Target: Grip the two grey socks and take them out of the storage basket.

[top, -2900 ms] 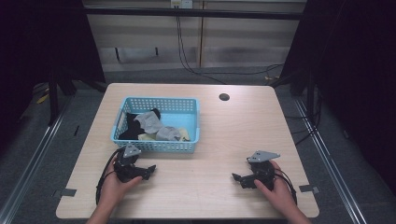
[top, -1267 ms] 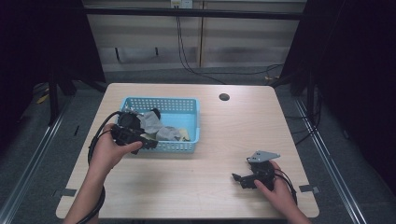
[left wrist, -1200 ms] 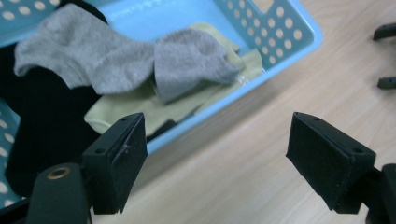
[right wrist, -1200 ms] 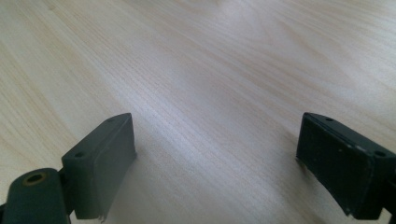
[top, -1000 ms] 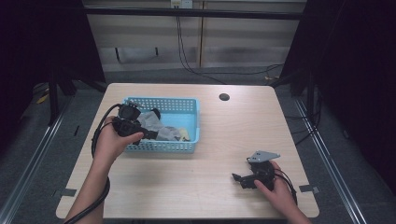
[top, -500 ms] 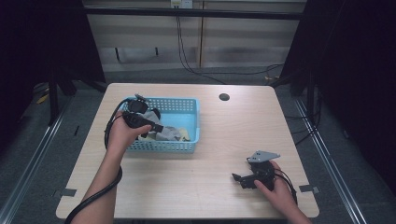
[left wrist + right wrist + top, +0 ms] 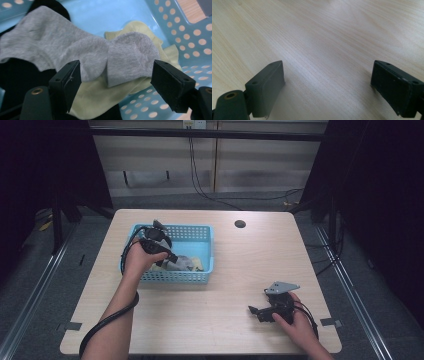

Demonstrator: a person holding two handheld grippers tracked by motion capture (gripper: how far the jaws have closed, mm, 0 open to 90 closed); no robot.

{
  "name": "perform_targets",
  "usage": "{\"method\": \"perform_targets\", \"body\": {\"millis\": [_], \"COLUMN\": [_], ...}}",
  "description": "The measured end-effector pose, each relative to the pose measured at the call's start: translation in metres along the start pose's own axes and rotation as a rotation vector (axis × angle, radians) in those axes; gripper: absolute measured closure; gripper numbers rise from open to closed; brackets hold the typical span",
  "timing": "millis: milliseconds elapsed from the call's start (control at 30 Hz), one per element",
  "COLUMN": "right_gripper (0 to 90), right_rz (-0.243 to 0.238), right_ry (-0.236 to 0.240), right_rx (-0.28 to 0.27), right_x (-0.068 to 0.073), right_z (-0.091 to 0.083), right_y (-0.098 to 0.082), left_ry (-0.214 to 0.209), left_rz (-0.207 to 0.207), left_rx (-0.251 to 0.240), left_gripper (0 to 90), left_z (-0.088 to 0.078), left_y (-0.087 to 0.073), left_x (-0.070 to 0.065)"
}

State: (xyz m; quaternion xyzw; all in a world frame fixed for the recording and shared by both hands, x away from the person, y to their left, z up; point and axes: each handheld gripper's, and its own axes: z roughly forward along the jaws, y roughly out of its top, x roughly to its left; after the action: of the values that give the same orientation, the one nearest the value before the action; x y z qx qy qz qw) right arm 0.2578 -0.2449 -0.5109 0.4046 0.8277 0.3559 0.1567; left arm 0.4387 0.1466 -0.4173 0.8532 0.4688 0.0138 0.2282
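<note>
Left arm stretched forward, right hand low and near the body.

The left forearm (image 7: pixel 117 317) reaches up and away from the person, its hand (image 7: pixel 137 262) wrapped around the left claw (image 7: pixel 172 258), which tips downward with its cable looping back along the arm. Seen along that claw (image 7: pixel 115 80), the two black jaws stand wide apart. The right hand (image 7: pixel 300 325) sits pulled in close, gripping the right claw (image 7: pixel 253 311), its grey plate on top; along this claw (image 7: pixel 328 85) the jaws are likewise spread wide.

Each black gripper (image 7: pixel 262 312) has blocky screwed jaws, a trailing cable (image 7: pixel 107 321) and grey plate (image 7: pixel 281 286).
</note>
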Motion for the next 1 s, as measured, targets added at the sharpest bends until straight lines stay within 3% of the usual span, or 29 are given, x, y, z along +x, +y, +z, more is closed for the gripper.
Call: {"method": "perform_targets", "body": {"millis": [367, 400, 433, 467, 567, 733, 767, 800, 833, 900, 1000], "right_gripper": [11.0, 10.9, 11.0, 11.0, 10.9, 10.9, 11.0, 10.9, 10.9, 11.0, 10.9], "right_rz": [0.004, 0.005, 0.005, 0.005, 0.006, 0.006, 0.006, 0.005, 0.006, 0.005, 0.007], "right_ry": [0.002, 0.002, 0.002, 0.002, 0.003, 0.004, 0.004, 0.004, 0.003, 0.004, 0.004], "right_rx": [0.003, 0.004, 0.004, 0.004, 0.004, 0.005, 0.005, 0.004, 0.005, 0.004, 0.006], "right_x": [0.001, 0.001, 0.001, 0.001, 0.001, 0.001, 0.001, 0.001, 0.001, 0.001, 0.001], "right_z": [0.000, 0.000, 0.000, 0.000, 0.000, 0.000, 0.000, 0.000, 0.000, 0.000, 0.000], "right_y": [0.000, 0.000, 0.000, 0.000, 0.000, 0.000, 0.000, 0.000, 0.000, 0.000, 0.000], "left_ry": [-0.026, -0.030, -0.030, -0.011, -0.006, 0.020, 0.017, -0.009, -0.018, -0.010, -0.017], "left_rz": [0.020, 0.021, 0.021, 0.031, 0.021, 0.025, 0.021, -0.008, -0.009, -0.007, 0.001], "left_rx": [0.065, 0.096, 0.096, 0.110, 0.126, 0.194, 0.204, 0.220, 0.216, 0.229, 0.235], "left_gripper": [34.4, 35.9, 36.4, 36.4, 36.5, 45.2, 50.3, 61.9, 72.0, 78.8, 81.8], "left_z": [0.017, 0.021, 0.021, 0.026, 0.031, 0.041, 0.043, 0.043, 0.043, 0.043, 0.038], "left_y": [0.007, 0.007, 0.007, 0.007, 0.008, 0.008, 0.007, 0.008, 0.009, 0.010, 0.013], "left_x": [-0.012, -0.014, -0.014, -0.016, -0.016, -0.018, -0.019, -0.019, -0.019, -0.021, -0.023]}}
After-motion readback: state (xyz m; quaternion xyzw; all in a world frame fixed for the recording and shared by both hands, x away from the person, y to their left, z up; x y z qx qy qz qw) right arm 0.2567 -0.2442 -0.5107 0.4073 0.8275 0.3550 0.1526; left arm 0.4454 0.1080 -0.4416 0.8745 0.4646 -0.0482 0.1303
